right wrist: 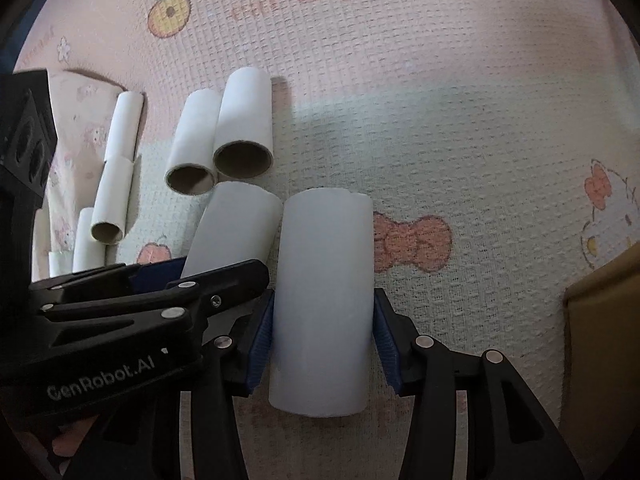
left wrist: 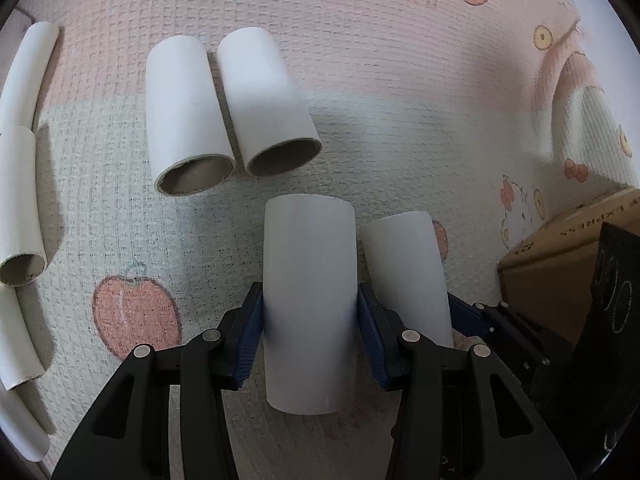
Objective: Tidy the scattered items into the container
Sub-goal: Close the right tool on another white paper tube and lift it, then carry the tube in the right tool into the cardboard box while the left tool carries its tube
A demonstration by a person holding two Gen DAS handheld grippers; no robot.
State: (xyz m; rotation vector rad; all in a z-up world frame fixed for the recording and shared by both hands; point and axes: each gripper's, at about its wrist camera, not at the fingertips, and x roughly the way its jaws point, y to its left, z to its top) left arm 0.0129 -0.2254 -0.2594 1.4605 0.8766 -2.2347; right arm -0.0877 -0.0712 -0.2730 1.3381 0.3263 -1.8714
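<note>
Two white cardboard tubes sit between my jaws, one per gripper, side by side at the lower centre of both views. My left gripper (left wrist: 310, 336) has its blue pads pressed against the first white cardboard tube (left wrist: 310, 300), so I read it as grasped. In the right wrist view my right gripper (right wrist: 323, 340) straddles the second white cardboard tube (right wrist: 324, 300); its pads lie right at the tube's sides, but whether they press I cannot tell.

Neither tube has reached the brown cardboard box (left wrist: 560, 256), which shows at the right edge of the left view; I cannot see inside it. Still lying on the pink and cream printed play mat (left wrist: 400, 100) are a pair of tubes (left wrist: 224, 112) touching each other at upper centre, and a row of more tubes (left wrist: 20, 200) down the left edge. I judge the tidying far from finished.
</note>
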